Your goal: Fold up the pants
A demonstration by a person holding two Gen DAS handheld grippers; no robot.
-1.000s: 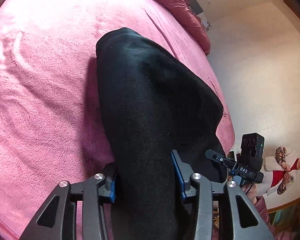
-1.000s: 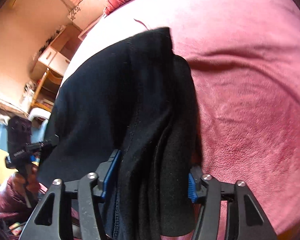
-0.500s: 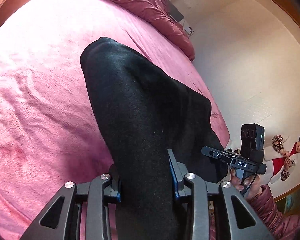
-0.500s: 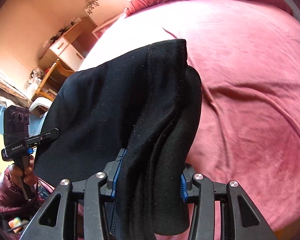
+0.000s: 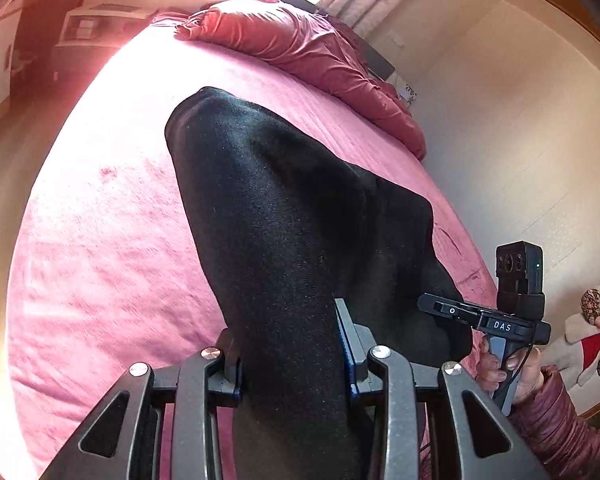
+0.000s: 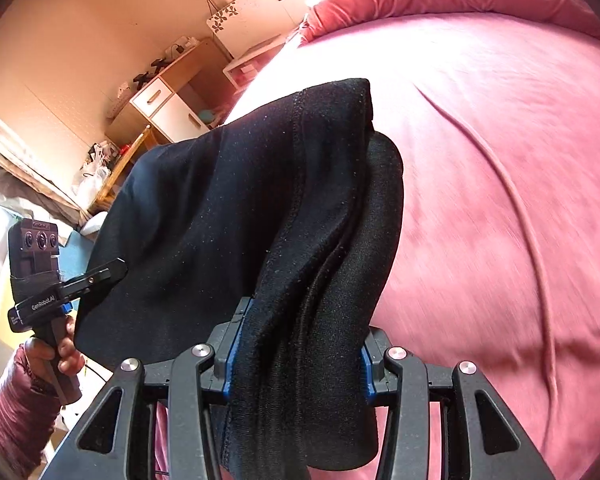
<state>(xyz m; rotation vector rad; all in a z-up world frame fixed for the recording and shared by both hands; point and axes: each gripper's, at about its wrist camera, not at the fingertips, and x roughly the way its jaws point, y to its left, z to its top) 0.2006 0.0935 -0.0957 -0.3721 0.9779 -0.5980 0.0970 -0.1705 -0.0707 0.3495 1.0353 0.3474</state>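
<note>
A: Where are the pants [image 5: 292, 216] rn?

B: Held up over the bed [image 5: 100, 248], stretched between both tools. Black fabric, folded over, far end toward the pillow side. Can't tell if the far fold touches the bed or hangs just above it.

A: Left tool [image 5: 288, 356]?

B: Clamped on the pants. Fabric runs straight through btw the 2 blue-padded fingers [image 5: 345, 344] and fills the gap. Seen from the right wrist cam, the left tool [image 6: 100, 276] sits at the left edge of the cloth, person's hand [image 6: 56, 356] gripping its handle, maroon sleeve below.

A: Right tool [image 6: 296, 352]?

B: Same, closed on the pants [image 6: 236, 216]. A thick bunch of layers w/ a stitched seam is pinched btw its pads, some cloth draping down past the fingers. From the left wrist cam the right tool [image 5: 440, 304] pokes in at the cloth's right edge, hand [image 5: 516, 368] on the grip.

A: Anything else around?

B: Pink-red bed cover w/ a few creases, a rumpled red duvet [image 5: 300, 48] at the far end. Wooden cabinet w/ white drawers [image 6: 168, 108] left of the bed in the right cam. A figure in red & white [image 5: 592, 336] by the wall, low right in the left cam.
</note>
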